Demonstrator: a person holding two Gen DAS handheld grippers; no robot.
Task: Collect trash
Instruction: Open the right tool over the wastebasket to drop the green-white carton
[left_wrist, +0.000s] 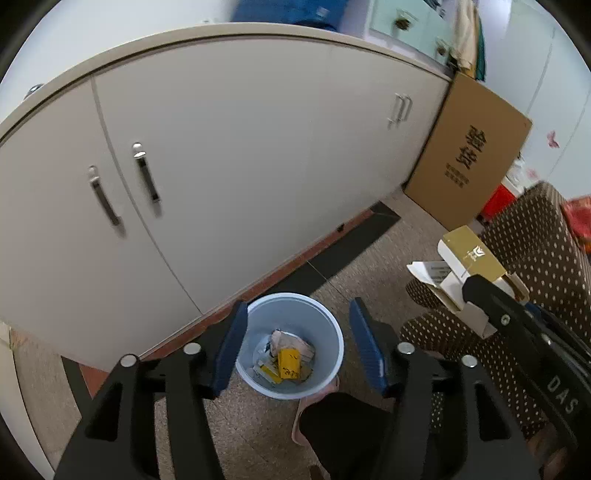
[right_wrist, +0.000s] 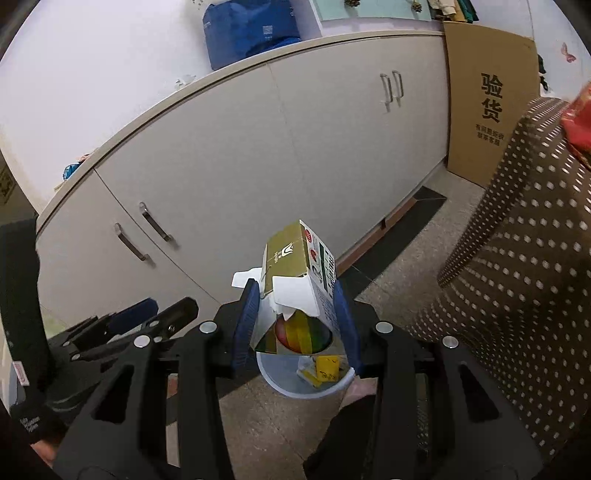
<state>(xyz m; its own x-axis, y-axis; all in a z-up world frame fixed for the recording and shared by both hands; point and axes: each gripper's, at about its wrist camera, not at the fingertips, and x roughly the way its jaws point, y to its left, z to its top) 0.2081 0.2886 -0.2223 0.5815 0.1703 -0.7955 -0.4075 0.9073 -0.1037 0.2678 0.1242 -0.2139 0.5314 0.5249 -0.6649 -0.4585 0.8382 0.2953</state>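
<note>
Right wrist view: the right tongs (right_wrist: 295, 325) are clenched on a torn gold carton (right_wrist: 295, 273), one blue pad on each side of it, flaps open toward the camera. The carton hangs directly over the bin (right_wrist: 306, 386), which sits on the floor just below and beyond the fingertips, close to the cabinet (right_wrist: 258, 155).

In the left wrist view the left tongs (left_wrist: 295, 347) are released, jaws wide apart with nothing between them, the bin's mouth framed in the gap below. The carton shows to their right, held up near the dotted fabric (left_wrist: 535, 236).

Judging by the contents, the job is under way: a yellow pack (left_wrist: 289, 363) and crumpled wrappers (left_wrist: 291, 343) already lie at the bottom of the bin. This carton is held above the opening but not yet dropped, so letting it go looks like the step in hand.

Whether more trash is left I cannot tell; neither view shows any loose on the floor, and the fabric blocks most of what lies to the right of the tongs. The bin's near rim is cut off by the carton and by a dark shape at the bottom of both views that I cannot identify. The print on the carton's side is too small to read.
</note>
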